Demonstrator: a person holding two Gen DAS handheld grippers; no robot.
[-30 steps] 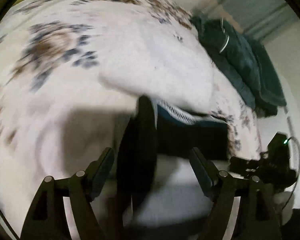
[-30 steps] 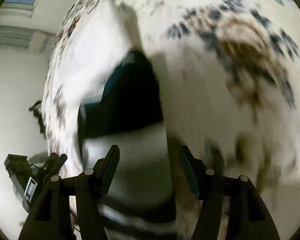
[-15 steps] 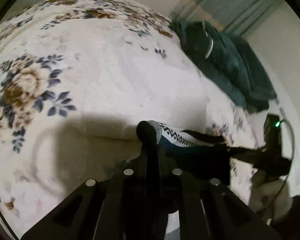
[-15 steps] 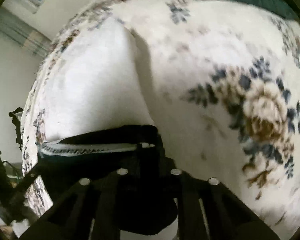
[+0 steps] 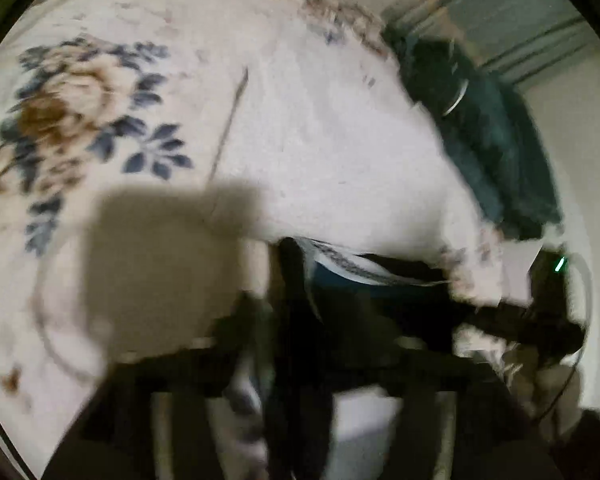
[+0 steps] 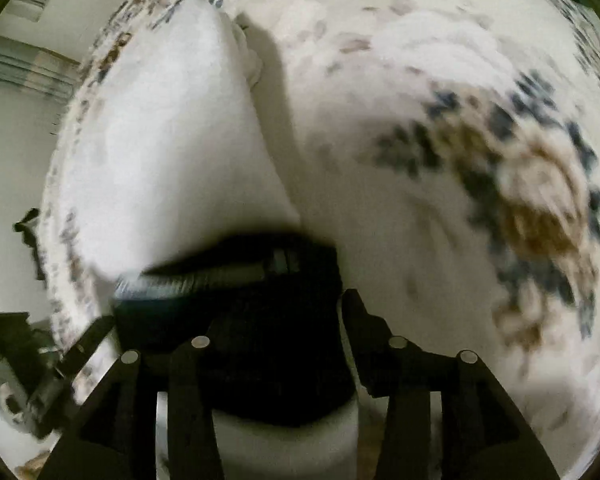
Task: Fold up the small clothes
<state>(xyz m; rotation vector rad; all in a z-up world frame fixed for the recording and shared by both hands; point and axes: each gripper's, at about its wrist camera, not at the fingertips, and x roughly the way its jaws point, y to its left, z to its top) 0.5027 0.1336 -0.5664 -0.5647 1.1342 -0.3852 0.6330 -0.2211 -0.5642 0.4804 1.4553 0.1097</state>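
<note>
A small dark garment (image 5: pixel 380 300) with a white patterned band and a white lower part lies on the floral bedspread (image 5: pixel 100 120). My left gripper (image 5: pixel 320 332) is blurred and its jaws are opening, with the garment's upright dark fold standing between them. In the right wrist view the same dark garment (image 6: pixel 260 288) lies between the fingers of my right gripper (image 6: pixel 284 320), whose jaws are also opening; its pads stand apart from the cloth. Each view shows the other gripper at the garment's far end.
A dark green pile of clothes (image 5: pixel 492 128) lies at the bed's far right edge. A white raised fold of bedding (image 6: pixel 172 140) sits just beyond the garment. The bed edge (image 6: pixel 56 240), pale wall and curtains lie to the left in the right wrist view.
Both grippers stood open a second ago and were shut on the garment's ends half a second ago. Now both sets of jaws stand apart again, and both views have shifted slightly.
</note>
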